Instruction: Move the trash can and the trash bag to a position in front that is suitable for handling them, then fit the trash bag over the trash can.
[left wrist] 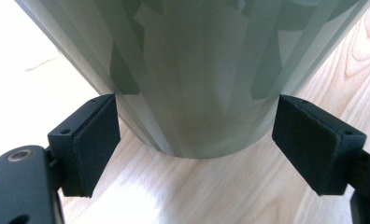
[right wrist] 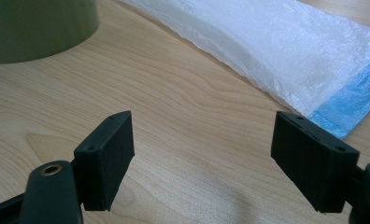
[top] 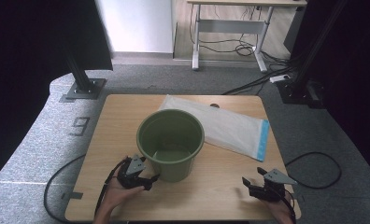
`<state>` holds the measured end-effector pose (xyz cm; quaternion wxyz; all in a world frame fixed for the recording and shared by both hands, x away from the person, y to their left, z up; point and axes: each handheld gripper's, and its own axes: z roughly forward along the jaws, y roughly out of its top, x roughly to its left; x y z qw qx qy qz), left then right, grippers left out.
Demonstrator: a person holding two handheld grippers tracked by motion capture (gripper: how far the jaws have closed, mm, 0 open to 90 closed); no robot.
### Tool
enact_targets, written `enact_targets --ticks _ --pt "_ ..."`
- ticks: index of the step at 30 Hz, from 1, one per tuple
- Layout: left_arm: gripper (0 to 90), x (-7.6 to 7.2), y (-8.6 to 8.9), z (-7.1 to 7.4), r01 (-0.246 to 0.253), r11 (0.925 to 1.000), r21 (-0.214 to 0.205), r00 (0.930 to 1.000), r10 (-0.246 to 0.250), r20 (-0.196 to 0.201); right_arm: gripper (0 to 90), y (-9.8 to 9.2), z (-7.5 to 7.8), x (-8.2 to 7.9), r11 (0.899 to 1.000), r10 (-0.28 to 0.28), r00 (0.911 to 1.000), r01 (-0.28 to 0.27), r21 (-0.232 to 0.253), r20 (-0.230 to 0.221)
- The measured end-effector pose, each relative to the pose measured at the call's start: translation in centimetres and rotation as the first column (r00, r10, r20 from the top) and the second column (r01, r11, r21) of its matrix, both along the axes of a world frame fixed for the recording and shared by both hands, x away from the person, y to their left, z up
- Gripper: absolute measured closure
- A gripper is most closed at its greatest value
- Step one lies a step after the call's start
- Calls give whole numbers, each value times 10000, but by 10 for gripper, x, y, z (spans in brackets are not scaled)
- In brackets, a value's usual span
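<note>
Claws gape: left claw (left wrist: 195, 140) straddles green bucket (left wrist: 192, 70), right claw (right wrist: 202, 158) empty.

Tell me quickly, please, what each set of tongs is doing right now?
Left tongs: open, jaws either side of the green bucket's base, no clear grip.
Right tongs: open, holding nothing, over bare table.

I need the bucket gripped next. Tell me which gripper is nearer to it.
Left. The left gripper is at the bucket base, jaws open on either side of it. The right gripper sits open, well off to the bucket's right.
</note>
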<state>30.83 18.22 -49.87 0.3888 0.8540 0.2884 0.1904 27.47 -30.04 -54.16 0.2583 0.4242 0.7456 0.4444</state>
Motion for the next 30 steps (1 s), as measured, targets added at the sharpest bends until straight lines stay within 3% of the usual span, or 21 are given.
enact_targets --ticks 13,18,23,30 --pt "154 27 -32 4 282 9992 -282 9995 -286 -148 208 3 -3 1 9999 123 9997 -125 -92 -232" --pt "152 28 -38 6 167 9996 -231 9998 -169 -76 208 1 -2 1 9999 82 9996 -84 -75 -284" --pt "149 22 -31 9 -250 9988 -419 9997 253 63 208 -2 -2 1 10000 31 9993 -30 38 -386" --pt "146 13 -12 15 -421 9969 -669 9990 410 -175 191 3 -3 7 10000 32 9988 -35 -58 -481"
